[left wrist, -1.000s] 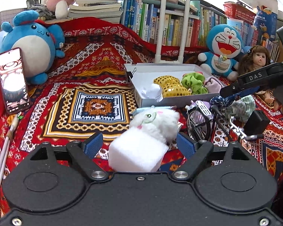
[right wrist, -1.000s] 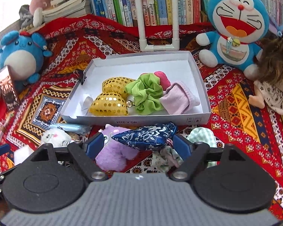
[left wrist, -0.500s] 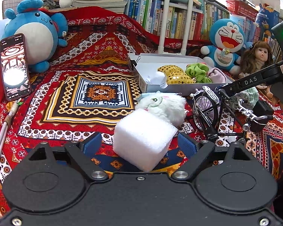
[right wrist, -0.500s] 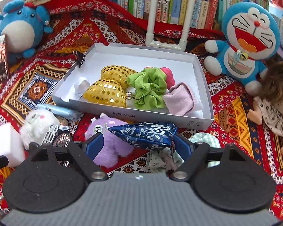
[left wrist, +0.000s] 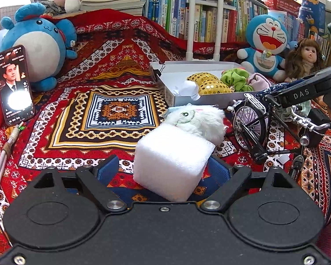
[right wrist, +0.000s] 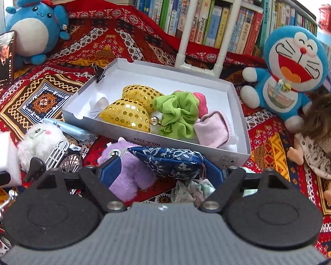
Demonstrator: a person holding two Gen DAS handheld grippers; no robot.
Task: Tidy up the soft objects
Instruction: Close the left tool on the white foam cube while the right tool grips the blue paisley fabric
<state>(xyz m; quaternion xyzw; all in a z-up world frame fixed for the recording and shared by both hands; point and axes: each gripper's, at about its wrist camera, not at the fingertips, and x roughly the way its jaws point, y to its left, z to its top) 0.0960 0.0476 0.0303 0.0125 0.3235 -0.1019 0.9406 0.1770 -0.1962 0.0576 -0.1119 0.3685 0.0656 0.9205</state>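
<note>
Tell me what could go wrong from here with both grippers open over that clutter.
1. The left gripper straddles the foam block, which leans on the white plush; closing may drag the plush along.
2. The toy bicycle stands close by and could get knocked over.
3. The right gripper brackets the blue pouch beside the purple plush; it might pinch both.

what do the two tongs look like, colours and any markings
Left tongs: glossy black body, round recesses, silver screws, blue finger pads. Right tongs: same black linkages and blue pads, but a ribbed grey centre plate. The left wrist view shows white "DAS" lettering on its side.
</note>
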